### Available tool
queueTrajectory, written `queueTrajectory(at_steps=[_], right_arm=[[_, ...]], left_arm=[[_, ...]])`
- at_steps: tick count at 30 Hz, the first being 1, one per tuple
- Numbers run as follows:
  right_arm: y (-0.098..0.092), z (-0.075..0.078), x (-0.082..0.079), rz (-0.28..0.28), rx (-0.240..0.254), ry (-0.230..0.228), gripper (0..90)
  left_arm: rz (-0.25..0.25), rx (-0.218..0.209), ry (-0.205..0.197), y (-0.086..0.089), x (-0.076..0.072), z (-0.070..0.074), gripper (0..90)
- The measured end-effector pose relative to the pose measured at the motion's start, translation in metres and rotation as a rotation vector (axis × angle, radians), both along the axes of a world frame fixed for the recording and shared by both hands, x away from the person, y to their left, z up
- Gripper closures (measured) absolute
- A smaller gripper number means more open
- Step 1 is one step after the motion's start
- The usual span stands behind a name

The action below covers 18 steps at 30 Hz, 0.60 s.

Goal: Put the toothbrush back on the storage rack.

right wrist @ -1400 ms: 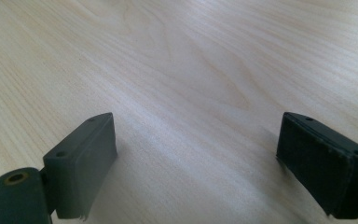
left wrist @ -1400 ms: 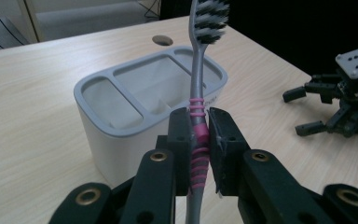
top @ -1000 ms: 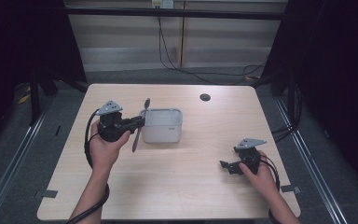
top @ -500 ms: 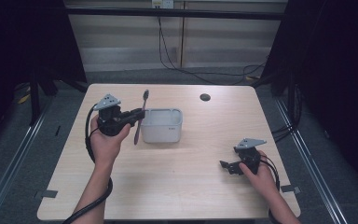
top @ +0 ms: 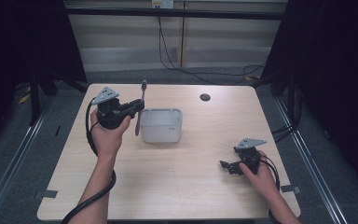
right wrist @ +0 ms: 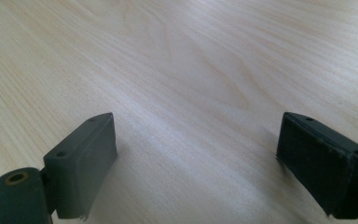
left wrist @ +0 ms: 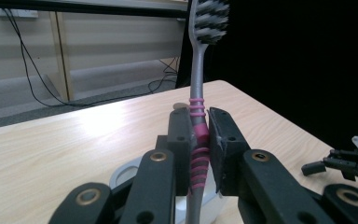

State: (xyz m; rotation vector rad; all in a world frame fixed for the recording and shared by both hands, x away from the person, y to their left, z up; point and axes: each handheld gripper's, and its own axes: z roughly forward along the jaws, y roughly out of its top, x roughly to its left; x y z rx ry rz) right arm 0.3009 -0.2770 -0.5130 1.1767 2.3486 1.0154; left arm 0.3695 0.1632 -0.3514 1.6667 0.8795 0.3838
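Observation:
A grey toothbrush (top: 139, 112) with pink bands stands nearly upright, bristle head on top, just left of a white rectangular tub (top: 161, 125). My left gripper (top: 137, 107) is shut on its handle, held above the table by the left hand. In the left gripper view the pads clamp the pink-banded handle of the toothbrush (left wrist: 198, 88) inside the left gripper (left wrist: 199, 135), with the tub's rim (left wrist: 121, 173) below. My right gripper (top: 225, 165) rests low on the table at the front right, open. The right gripper (right wrist: 196, 158) has bare wood between its jaws.
The wooden table (top: 196, 196) has a small black round spot (top: 205, 97) near its far edge. Dark curtains flank both sides, and cables hang along the back wall. The other gripper (left wrist: 349, 163) appears at the far right of the left gripper view.
The left hand has lifted the toothbrush a little higher beside the tub. The right hand and its gripper have stayed put.

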Motion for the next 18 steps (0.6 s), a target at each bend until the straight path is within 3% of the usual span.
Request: queueTrajectory(at_steps=[18], right_arm=[[0.0,0.0,0.0,0.0,0.0,0.0,11.3]], left_arm=[[0.025,-0.017,-0.041,-0.005,0.014,0.01,79.8]])
